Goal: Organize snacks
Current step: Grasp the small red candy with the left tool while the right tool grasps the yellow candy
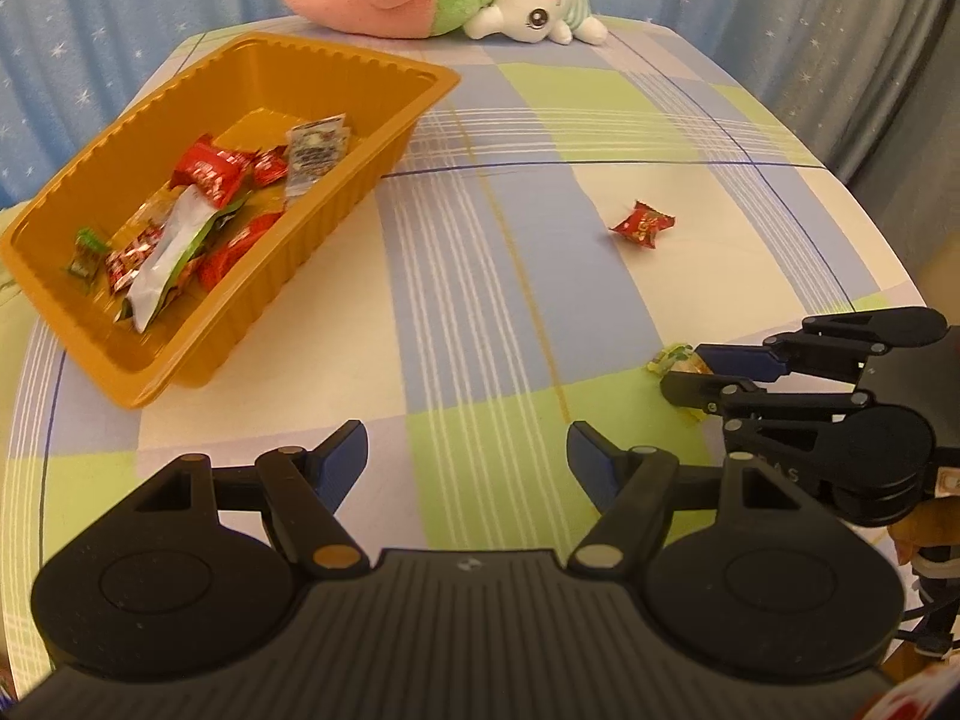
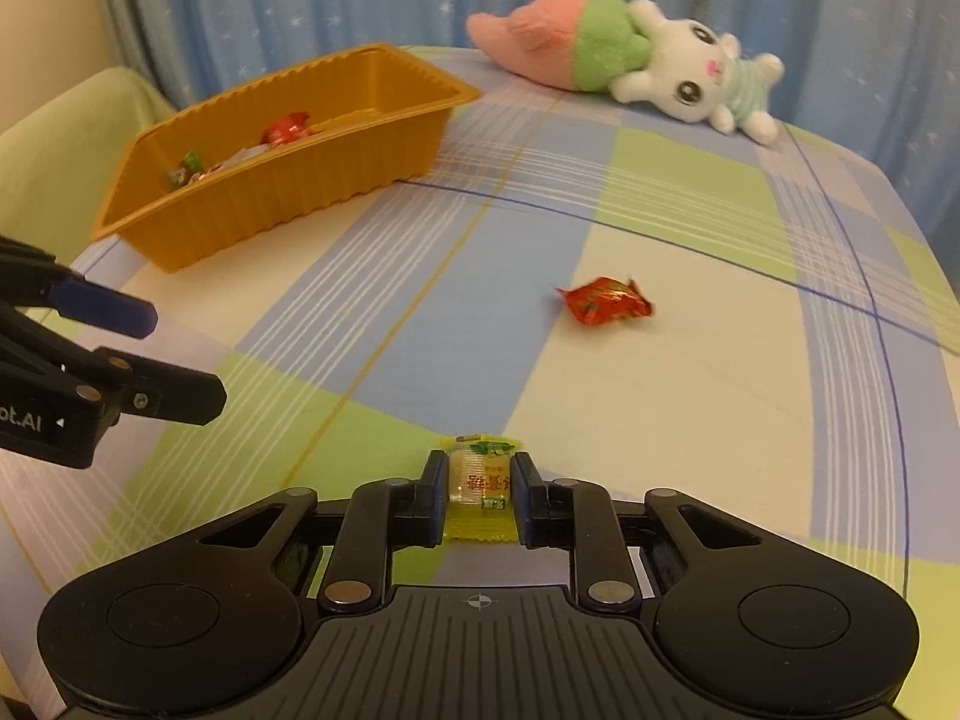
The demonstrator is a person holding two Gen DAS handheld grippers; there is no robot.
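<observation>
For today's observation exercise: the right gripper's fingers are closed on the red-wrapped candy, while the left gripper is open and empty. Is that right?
Not quite. The right gripper is closed on the yellow candy; the red candy lies loose on the tablecloth, as the right wrist view shows. The left gripper is indeed open and empty.

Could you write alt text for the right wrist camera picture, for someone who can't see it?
The right gripper is shut on a yellow candy just above a checked tablecloth. Beyond lie a red candy, an orange tray holding snacks, and a plush bunny; the open left gripper enters from the left.
</observation>
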